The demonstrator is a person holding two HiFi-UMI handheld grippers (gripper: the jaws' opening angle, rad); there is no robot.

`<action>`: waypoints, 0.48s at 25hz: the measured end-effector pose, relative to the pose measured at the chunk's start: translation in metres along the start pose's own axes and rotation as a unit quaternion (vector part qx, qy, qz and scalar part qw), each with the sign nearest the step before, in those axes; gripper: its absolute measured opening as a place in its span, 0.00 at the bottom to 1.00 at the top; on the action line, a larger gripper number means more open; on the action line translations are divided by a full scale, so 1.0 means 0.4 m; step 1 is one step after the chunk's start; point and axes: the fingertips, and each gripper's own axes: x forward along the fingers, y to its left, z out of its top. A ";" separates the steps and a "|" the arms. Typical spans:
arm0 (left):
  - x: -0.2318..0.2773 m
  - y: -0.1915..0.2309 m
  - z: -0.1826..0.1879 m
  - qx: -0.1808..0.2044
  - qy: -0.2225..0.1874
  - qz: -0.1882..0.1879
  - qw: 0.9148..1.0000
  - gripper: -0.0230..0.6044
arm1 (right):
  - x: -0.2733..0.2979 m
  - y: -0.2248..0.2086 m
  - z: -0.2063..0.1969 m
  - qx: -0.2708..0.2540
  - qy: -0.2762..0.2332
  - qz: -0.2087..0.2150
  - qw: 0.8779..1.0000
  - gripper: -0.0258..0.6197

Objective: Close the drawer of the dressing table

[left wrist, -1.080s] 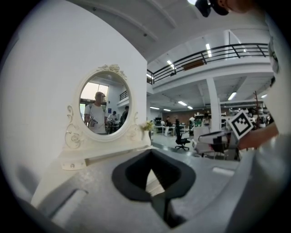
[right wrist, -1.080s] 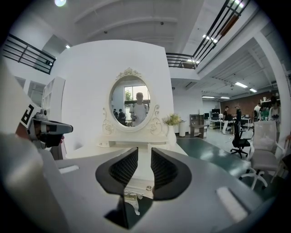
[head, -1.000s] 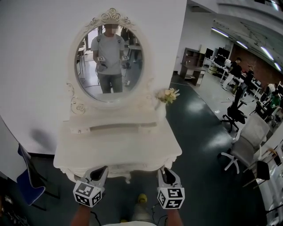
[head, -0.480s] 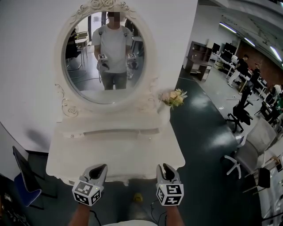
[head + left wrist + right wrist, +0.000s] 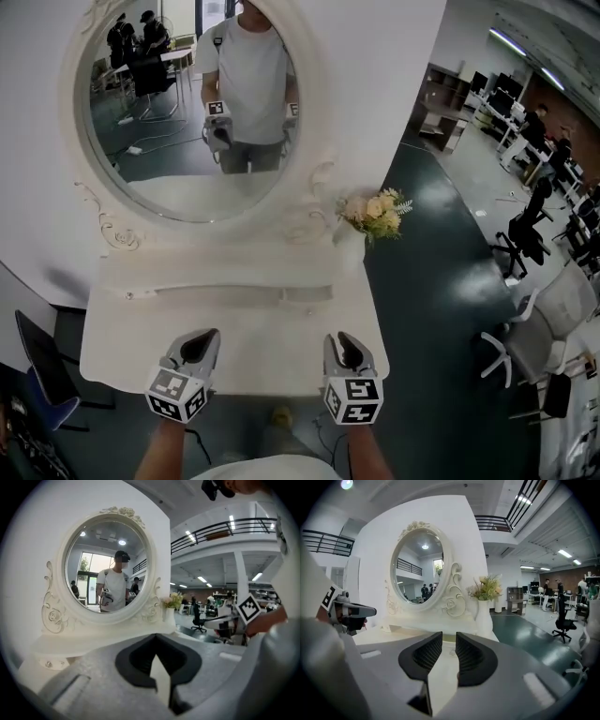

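The white dressing table (image 5: 272, 342) stands against the wall with an oval mirror (image 5: 187, 103) above it. A long shallow drawer (image 5: 234, 295) in the riser under the mirror stands slightly out, with a dark gap along its top; the same drawer (image 5: 451, 638) shows straight ahead in the right gripper view. My left gripper (image 5: 199, 345) hovers over the tabletop's front edge, and in its own view the left gripper (image 5: 155, 637) has its tips touching, holding nothing. Beside it my right gripper (image 5: 345, 351) (image 5: 449, 641) shows a narrow gap between its ribbed pads and is empty.
A vase of pale flowers (image 5: 375, 214) stands at the table's back right corner. A blue chair (image 5: 37, 366) sits on the floor at the left. Office chairs (image 5: 525, 244) and desks fill the dark floor to the right. The mirror reflects a person holding both grippers.
The view has moved closer to the dressing table. Both grippers have advanced from in front of the table to over its front edge.
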 end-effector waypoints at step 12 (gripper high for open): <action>0.132 0.020 -0.029 -0.004 0.036 -0.004 0.999 0.03 | 0.151 -0.049 -0.024 0.007 0.035 0.021 0.999 0.16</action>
